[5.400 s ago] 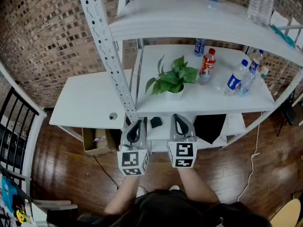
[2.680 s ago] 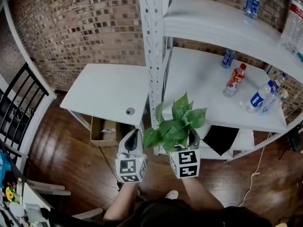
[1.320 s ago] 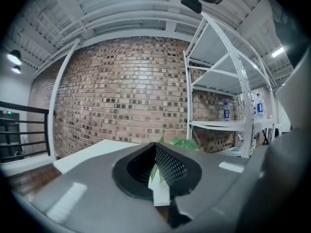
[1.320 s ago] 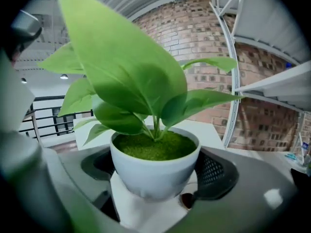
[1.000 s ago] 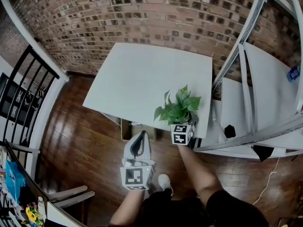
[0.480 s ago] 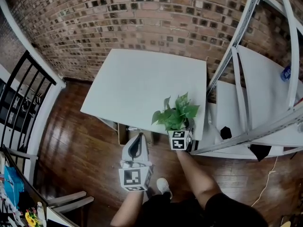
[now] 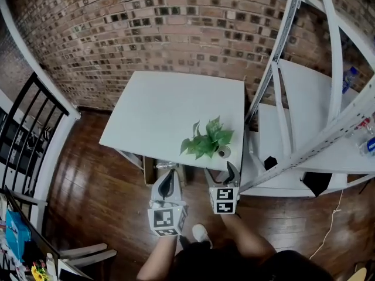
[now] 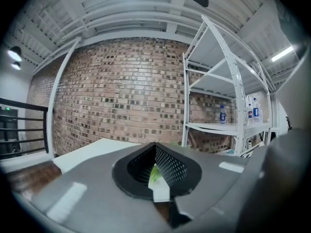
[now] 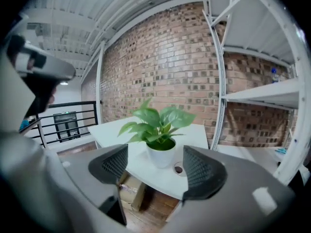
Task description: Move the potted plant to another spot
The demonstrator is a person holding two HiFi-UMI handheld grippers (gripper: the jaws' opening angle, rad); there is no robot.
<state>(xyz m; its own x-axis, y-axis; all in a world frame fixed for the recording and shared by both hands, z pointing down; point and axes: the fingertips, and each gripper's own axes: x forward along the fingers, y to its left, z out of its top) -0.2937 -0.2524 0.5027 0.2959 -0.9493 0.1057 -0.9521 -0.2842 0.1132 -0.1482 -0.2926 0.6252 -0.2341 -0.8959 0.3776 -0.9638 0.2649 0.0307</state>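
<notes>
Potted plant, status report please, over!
Left claw shut. Right claw open, jaws just closing partway, nothing between them. Green leafy plant in white pot upright on white table, near corner. Nothing in the way.

We see the left gripper (image 8: 155,152) with jaws closed tip to tip, nothing clamped. A green sliver (image 8: 153,173) shows in the slit between them, possibly a leaf, too small to tell. The white shelf rack (image 8: 185,101) is our landmark. Bottles (image 8: 222,114) stand on its middle shelf, brick wall (image 8: 121,91) behind it, white table (image 8: 92,149) left of it, black railing (image 8: 19,130) far left of it.
</notes>
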